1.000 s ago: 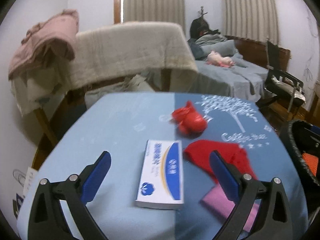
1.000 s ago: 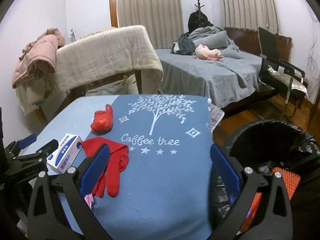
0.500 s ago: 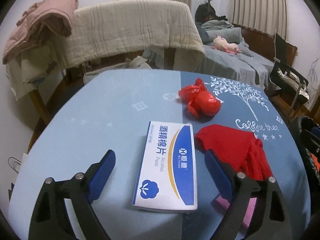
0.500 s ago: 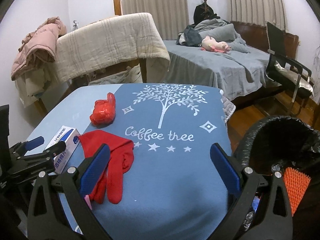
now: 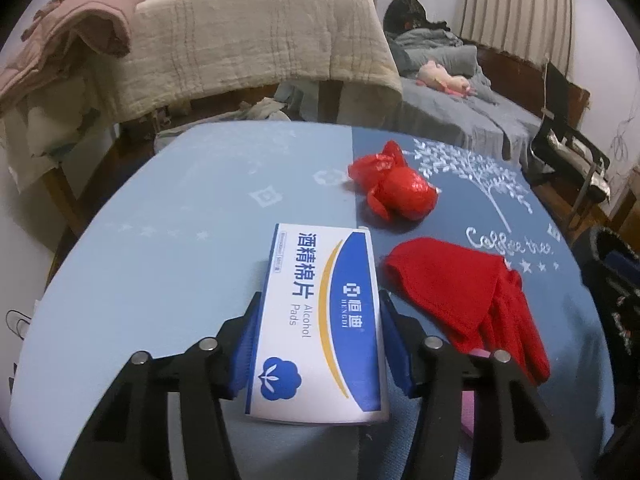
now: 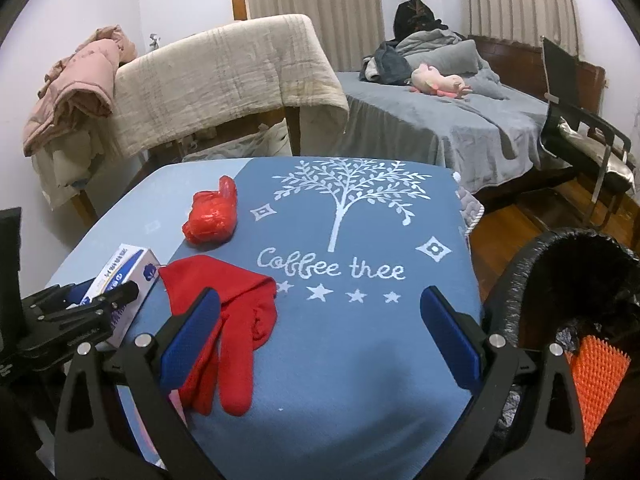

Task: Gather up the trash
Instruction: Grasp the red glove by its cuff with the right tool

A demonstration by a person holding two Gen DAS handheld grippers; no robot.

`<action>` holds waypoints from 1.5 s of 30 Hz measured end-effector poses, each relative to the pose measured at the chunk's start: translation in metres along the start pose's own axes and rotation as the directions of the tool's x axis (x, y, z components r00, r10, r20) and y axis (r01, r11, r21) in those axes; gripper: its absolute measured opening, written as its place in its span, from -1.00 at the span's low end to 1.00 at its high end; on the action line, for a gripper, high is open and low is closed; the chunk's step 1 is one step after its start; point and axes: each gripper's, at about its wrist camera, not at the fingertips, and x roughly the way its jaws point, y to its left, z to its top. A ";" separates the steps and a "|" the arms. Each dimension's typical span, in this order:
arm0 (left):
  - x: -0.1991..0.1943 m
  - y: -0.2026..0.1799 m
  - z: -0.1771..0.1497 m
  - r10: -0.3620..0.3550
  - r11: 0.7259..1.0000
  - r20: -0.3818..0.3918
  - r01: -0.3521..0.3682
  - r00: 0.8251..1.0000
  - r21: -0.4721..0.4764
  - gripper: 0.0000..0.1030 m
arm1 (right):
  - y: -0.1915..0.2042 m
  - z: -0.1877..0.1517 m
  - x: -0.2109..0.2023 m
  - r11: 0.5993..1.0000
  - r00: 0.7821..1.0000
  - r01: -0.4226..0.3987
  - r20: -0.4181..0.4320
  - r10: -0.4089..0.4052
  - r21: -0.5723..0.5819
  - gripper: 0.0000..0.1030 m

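Left gripper [image 5: 318, 334] closing around the white box [image 5: 320, 320], right gripper [image 6: 320, 328] spread wide, empty, black-lined bin [image 6: 568, 276] at its three o'clock, held an orange brush [image 6: 598, 384], red gloves [image 6: 236, 320] at nine o'clock

1. The left gripper [image 5: 318, 344] has two black plastic arms that fork into angular struts with triangular cut-outs
2. Its fingers [image 5: 244, 350] carry bright blue pads with fine ribbing on the inner faces
3. Round silver screw heads sit on the joints of each arm, two per side
4. The right gripper [image 6: 320, 338] has the same build: black forked arms, silver screws, smooth blue rectangular pads
5. From the right wrist view the left gripper [image 6: 100, 300] shows as a black frame with blue pad edges and small silver screws, a flat black block behind it
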 end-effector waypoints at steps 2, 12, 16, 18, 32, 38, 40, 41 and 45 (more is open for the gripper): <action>-0.005 0.001 0.002 0.008 1.000 0.022 -0.008 1.000 0.000 0.06 | 0.003 0.001 0.004 1.000 1.000 -0.010 -0.009 0.010 -0.007 0.89; -0.016 0.009 0.017 0.040 0.999 0.066 -0.041 0.997 0.013 0.06 | 0.031 0.012 0.033 0.997 0.997 -0.064 -0.055 0.062 -0.035 0.89; -0.017 0.012 0.019 0.054 0.998 0.077 -0.056 0.996 0.025 0.06 | 0.043 0.016 0.050 0.997 0.994 -0.056 -0.101 0.051 -0.051 0.88; -0.017 0.014 0.020 0.060 0.998 0.079 -0.062 0.995 0.024 0.06 | 0.046 0.016 0.056 0.997 0.992 -0.063 -0.114 0.059 -0.040 0.88; -0.017 0.023 0.019 0.071 0.997 0.077 -0.071 0.994 0.001 0.06 | 0.057 0.005 0.074 0.986 0.960 -0.162 -0.238 0.150 -0.035 -0.76; -0.026 0.014 0.021 0.066 0.998 0.094 -0.067 0.993 0.008 0.06 | 0.053 0.010 0.056 0.981 0.963 -0.194 -0.193 0.187 -0.016 -0.81; -0.030 0.010 0.022 0.061 0.998 0.102 -0.062 0.993 0.009 0.06 | 0.049 0.017 0.045 0.981 0.968 -0.192 -0.163 0.188 -0.010 -0.81; -0.033 0.008 0.024 0.058 0.998 0.108 -0.060 0.992 0.012 0.06 | 0.048 0.020 0.041 0.982 0.971 -0.190 -0.152 0.187 -0.009 -0.81; -0.043 -0.002 0.029 0.046 0.999 0.128 -0.048 0.991 0.020 0.06 | 0.039 0.032 0.020 0.983 0.979 -0.182 -0.098 0.180 -0.009 -0.81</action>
